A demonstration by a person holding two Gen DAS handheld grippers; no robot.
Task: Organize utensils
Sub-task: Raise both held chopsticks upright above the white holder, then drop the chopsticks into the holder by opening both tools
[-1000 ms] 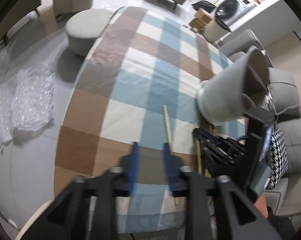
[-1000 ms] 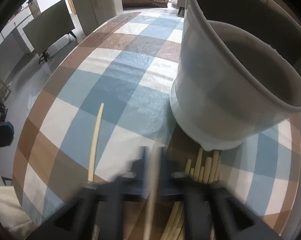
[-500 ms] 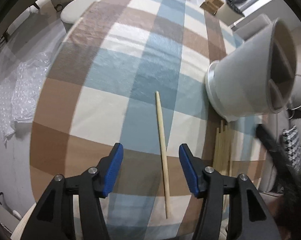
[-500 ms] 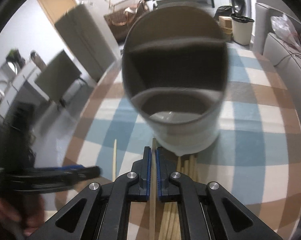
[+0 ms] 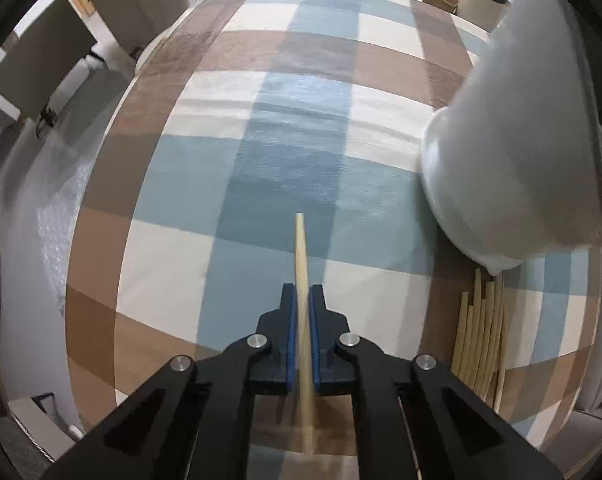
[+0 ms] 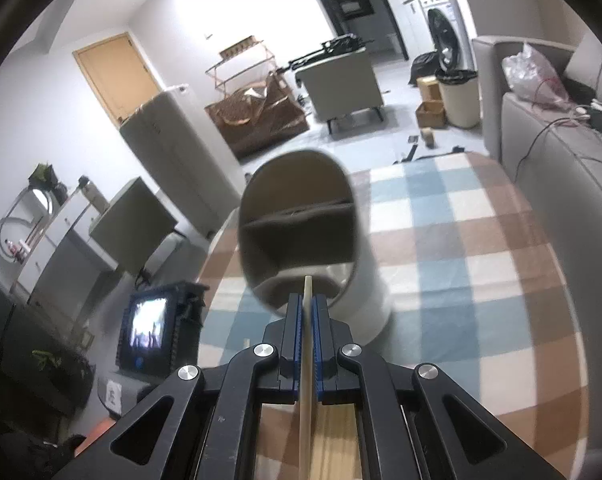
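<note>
My right gripper [image 6: 308,320] is clamped on a single chopstick [image 6: 307,344], the blue pads pressing it from both sides. Its tip pokes out just past my fingertips and points at the mouth of the grey utensil holder [image 6: 301,232], which stands on the checked tablecloth [image 6: 461,280] and shows a divider across its inside. More pale wooden sticks [image 6: 337,440] lie beneath my tongs. At left, low beside the table, a small lit screen [image 6: 147,330] glows.
</note>
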